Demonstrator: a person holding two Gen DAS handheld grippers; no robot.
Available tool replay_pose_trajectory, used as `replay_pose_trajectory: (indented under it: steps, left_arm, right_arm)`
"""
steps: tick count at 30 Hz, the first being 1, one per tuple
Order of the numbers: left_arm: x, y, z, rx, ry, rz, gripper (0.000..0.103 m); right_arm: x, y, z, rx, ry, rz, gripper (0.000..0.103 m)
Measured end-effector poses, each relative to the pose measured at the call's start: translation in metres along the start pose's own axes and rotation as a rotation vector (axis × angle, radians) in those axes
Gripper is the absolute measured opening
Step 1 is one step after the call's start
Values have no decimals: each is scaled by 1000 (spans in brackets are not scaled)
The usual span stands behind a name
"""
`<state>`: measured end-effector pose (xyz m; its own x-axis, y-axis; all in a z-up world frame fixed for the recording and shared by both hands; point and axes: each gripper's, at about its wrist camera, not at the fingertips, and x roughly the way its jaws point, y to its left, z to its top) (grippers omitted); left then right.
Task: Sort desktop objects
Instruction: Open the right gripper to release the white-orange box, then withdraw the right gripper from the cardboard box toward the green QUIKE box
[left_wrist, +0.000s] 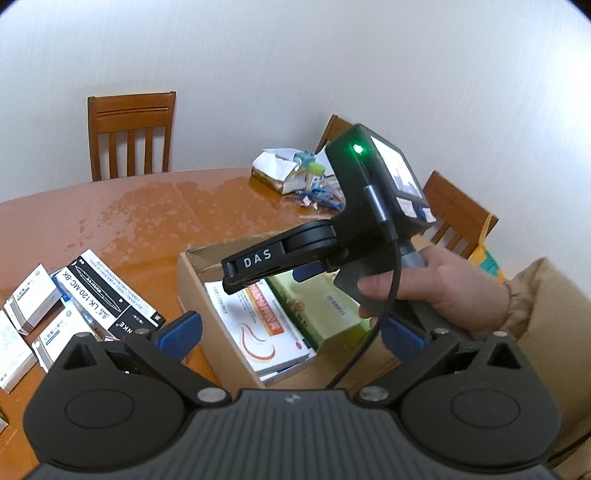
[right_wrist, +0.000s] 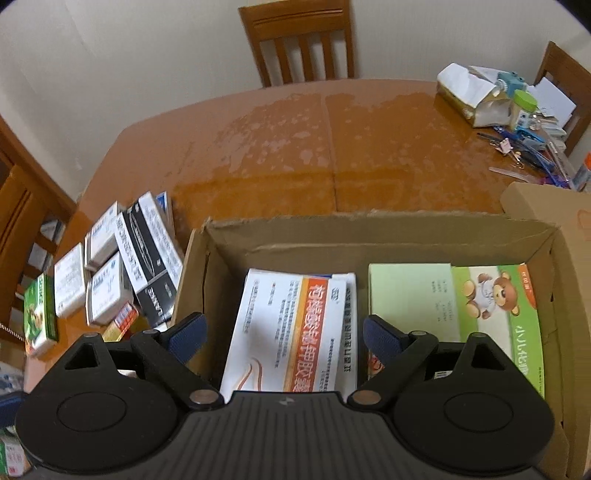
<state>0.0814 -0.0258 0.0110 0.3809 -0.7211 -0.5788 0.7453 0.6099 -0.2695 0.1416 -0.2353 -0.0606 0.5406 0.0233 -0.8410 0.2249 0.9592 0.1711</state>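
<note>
Both tongs, left (left_wrist: 288, 332) and right (right_wrist: 284, 332), gape wide and empty above the cardboard box (right_wrist: 369, 236) holding two packets; unsorted boxes (right_wrist: 110, 273) crowd the worktop (right_wrist: 332, 147) beside it, where a careless reach could knock one off the edge

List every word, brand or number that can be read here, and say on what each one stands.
"DAS": side of the right gripper's black finger.
"LK-120-MC-BK": black-and-white pen carton on the brown wooden table.
"LANKE": same carton's end.
Chinese print on the white-and-orange medicine box and green bear box: not reliably readable.
</note>
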Motion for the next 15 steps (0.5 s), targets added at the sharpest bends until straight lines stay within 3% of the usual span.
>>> replay_pose_trajectory:
  steps: [5,7,12,15]
  left_arm:
    - [-16,10,3,-57,-42,-77,103]
    - [-20,17,1,-93,-46,-65,103]
    - [-19,39,-5,-151,-27,72,103]
    - [-15,55,-8,-211,7,213,103]
  right_arm:
    - [-4,-13,8,34,-22,-32,95]
    - [-6,-20,10,53,-32,-47,95]
    - [-8,-28,12,76,-51,-73,95]
    - [-8,-30,10,78,-52,-87,95]
